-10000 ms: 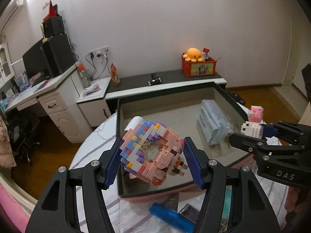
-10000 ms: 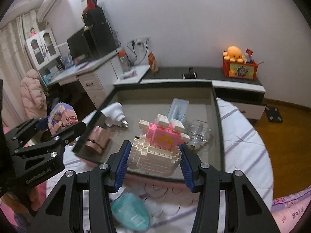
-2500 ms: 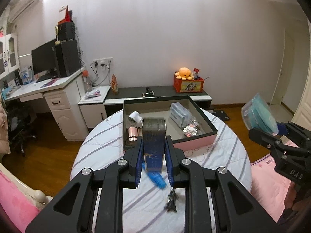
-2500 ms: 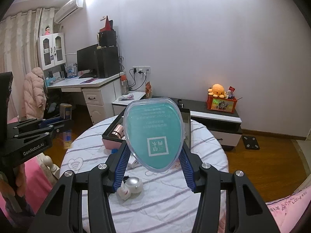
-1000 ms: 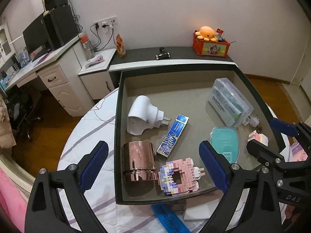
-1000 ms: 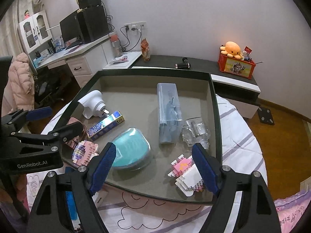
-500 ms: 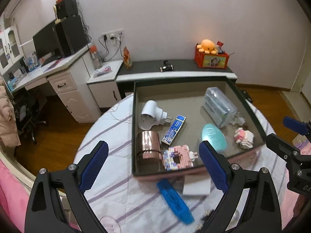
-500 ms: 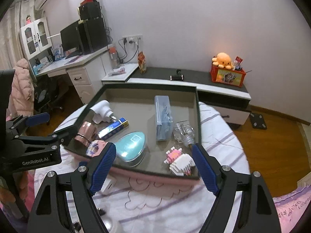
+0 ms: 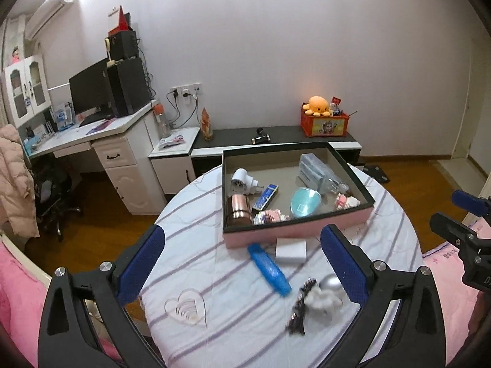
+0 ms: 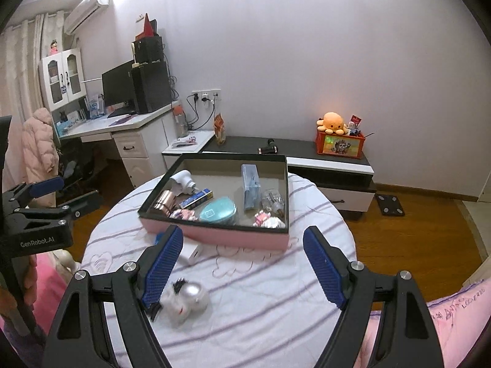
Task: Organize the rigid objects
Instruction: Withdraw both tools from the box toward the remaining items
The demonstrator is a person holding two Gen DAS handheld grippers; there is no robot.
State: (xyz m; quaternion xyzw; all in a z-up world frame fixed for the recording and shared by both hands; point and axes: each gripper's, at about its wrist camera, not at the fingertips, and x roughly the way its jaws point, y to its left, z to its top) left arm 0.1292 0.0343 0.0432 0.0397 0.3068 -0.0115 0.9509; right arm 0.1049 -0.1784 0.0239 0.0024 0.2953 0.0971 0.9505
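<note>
Pink-sided and dark-rimmed, the shallow box (image 9: 294, 233) sits on the round table (image 9: 233, 306) with its striped cloth. Inside it, from left to right, lie a white plug adapter (image 9: 242, 181), a rose-gold cylinder (image 9: 237, 208), a blue patterned stick (image 9: 265, 197), a pastel brick model (image 9: 270, 216) against the near wall, a teal oval case (image 9: 305, 202), a clear plastic case (image 9: 313, 170) and a small pink-and-white brick figure (image 9: 346, 201). Outside, just before the box, rest a blue tube (image 9: 269, 268), a white block (image 9: 291, 251) and a silver ball with a fluffy brush (image 9: 322, 294).

Ten seconds ago each gripper clasped a brick model; both models now lie in the box. The left gripper (image 9: 242, 260) has just been opening, nothing between its jaws. The right gripper (image 10: 242, 263) is spread wide and empty too.
</note>
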